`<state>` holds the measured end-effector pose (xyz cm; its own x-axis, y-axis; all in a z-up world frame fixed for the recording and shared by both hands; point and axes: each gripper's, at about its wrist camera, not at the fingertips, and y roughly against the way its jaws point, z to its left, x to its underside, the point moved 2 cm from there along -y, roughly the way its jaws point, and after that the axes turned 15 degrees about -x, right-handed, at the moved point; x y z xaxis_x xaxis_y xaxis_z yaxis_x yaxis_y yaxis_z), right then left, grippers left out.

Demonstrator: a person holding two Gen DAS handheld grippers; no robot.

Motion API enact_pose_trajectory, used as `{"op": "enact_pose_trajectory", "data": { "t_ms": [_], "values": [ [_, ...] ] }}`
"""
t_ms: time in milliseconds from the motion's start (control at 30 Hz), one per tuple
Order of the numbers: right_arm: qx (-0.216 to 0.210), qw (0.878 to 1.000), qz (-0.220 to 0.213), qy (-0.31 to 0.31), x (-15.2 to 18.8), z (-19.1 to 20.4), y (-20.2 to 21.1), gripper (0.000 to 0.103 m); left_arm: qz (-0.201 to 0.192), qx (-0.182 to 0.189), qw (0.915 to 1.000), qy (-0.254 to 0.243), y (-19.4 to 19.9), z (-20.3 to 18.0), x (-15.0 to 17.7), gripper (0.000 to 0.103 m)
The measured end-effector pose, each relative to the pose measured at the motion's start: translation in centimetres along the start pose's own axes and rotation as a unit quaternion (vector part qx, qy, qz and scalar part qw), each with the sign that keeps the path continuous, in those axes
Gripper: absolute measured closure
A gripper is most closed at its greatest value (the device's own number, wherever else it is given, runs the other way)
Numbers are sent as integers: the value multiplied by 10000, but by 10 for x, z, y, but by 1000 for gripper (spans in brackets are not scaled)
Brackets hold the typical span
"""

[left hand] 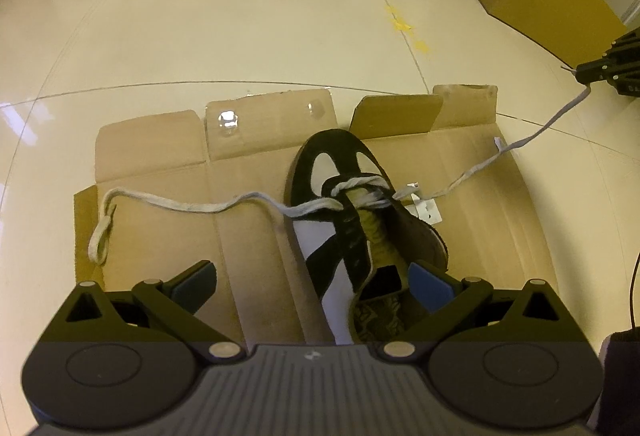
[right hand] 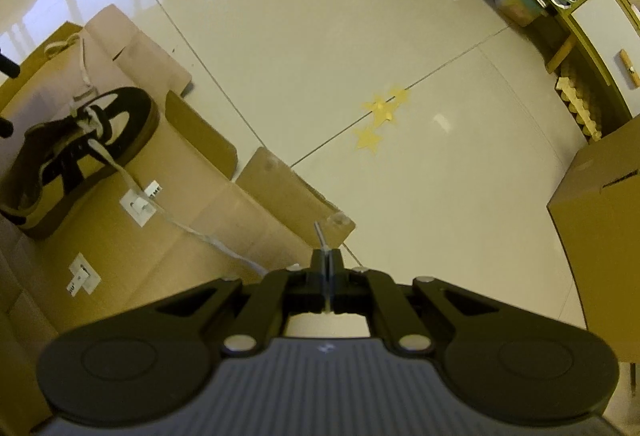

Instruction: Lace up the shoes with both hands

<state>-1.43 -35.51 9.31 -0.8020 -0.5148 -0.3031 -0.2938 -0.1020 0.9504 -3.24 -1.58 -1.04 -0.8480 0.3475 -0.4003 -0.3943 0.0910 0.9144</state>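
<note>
Shoe (left hand: 352, 220) on flattened cardboard (left hand: 160, 236), lace (left hand: 360, 192) crossed through front holes only; upper holes bare, most lacing left. Right gripper (right hand: 327, 260) pinching one lace end, drawn sideways. Left gripper (left hand: 312, 288) spread wide over heel, empty; other lace end (left hand: 100, 232) loose.

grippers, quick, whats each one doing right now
left gripper: open, jaws wide over the shoe, holding nothing
right gripper: shut on the lace end

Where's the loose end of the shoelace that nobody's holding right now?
In the left wrist view, the loose grey-white shoelace end lies looped on the flattened brown cardboard, far left of the black-and-white shoe, ahead of the open left claw.
</note>
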Motion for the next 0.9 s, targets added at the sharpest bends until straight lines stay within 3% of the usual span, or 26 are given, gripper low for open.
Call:
{"op": "enact_pose_trajectory", "data": {
  "t_ms": [367,567,733,867,900],
  "values": [
    [-513,9980,-159,336,-18,31,-22,102,-70,170,9998,-6,-13,-1,3,1],
    [-1021,9923,-193,672,-35,61,-51,102,-45,307,9995,-1,-27,-1,1,1],
    [-1714,9790,-176,1092,-53,94,-80,102,-51,408,9992,-9,-37,2,-1,2],
    [-2275,9637,-248,1374,-70,123,-100,102,-53,595,9982,9,-42,1,-2,37],
    [-2413,9596,-261,1422,-76,131,-106,102,-43,673,9977,-48,-42,-3,-2,41]
  ]
}}
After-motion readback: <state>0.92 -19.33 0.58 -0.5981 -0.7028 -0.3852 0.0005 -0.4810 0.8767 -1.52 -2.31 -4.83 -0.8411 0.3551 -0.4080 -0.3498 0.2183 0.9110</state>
